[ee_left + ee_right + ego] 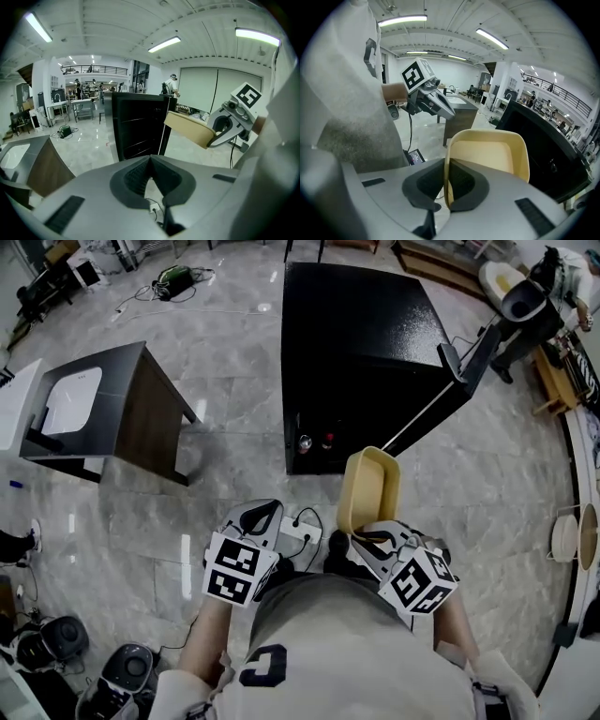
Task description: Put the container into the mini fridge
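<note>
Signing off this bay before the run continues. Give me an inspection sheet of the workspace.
surface: grey marble floor, no worktop in use
job's things: yellow container on edge, in front of the black mini fridge, door open
clutter: dark table at left
grippers: right gripper shut on container rim; left gripper shut, empty
cables: power strip with leads on floor between the grippers
surroundings: person at far right

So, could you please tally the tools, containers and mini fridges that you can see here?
Tools, the left tool and the right tool: 2
Yellow container: 1
Black mini fridge: 1
Total: 4
</note>
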The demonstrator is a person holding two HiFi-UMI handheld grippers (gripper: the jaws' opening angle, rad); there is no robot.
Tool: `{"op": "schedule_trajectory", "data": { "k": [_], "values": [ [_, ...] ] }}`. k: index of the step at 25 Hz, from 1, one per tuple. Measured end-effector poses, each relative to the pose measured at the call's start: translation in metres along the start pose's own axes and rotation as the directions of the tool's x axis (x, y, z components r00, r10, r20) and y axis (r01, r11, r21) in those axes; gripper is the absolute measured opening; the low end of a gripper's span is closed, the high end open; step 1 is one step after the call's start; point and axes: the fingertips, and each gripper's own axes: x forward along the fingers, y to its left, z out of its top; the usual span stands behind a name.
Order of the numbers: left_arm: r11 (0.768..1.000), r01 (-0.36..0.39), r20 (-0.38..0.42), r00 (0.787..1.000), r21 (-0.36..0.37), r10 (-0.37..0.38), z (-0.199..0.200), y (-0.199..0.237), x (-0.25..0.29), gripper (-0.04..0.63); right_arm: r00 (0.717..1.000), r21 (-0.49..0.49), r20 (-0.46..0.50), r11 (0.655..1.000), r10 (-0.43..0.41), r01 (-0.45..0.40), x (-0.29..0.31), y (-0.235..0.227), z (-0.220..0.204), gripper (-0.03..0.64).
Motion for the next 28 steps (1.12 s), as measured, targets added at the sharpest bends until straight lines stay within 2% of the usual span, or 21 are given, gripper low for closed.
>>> {"op": "schedule_trajectory", "data": {
  "k": [15,23,28],
  "values": [
    [0.996,-0.087,-0.081,0.993,-0.023,0.085,0.039,-0.039,0.075,0.055,0.986,-0.057,0.028,0.985,0.162,-0.16,0.012,-0.077,-0.064,0.031],
    [0.993,-0.104,-0.106,0.99,-0.056,0.097,0.041,-0.054,0.097,0.055,0.983,-0.13,-0.017,0.974,0.184,-0.185,0.03,-0.102,-0.091,0.031],
    [0.995,-0.08,-0.084,0.994,-0.055,0.075,0.039,-0.039,0.092,0.055,0.987,-0.154,-0.071,0.976,0.142,-0.152,0.055,-0.114,-0.093,0.031]
  ]
}}
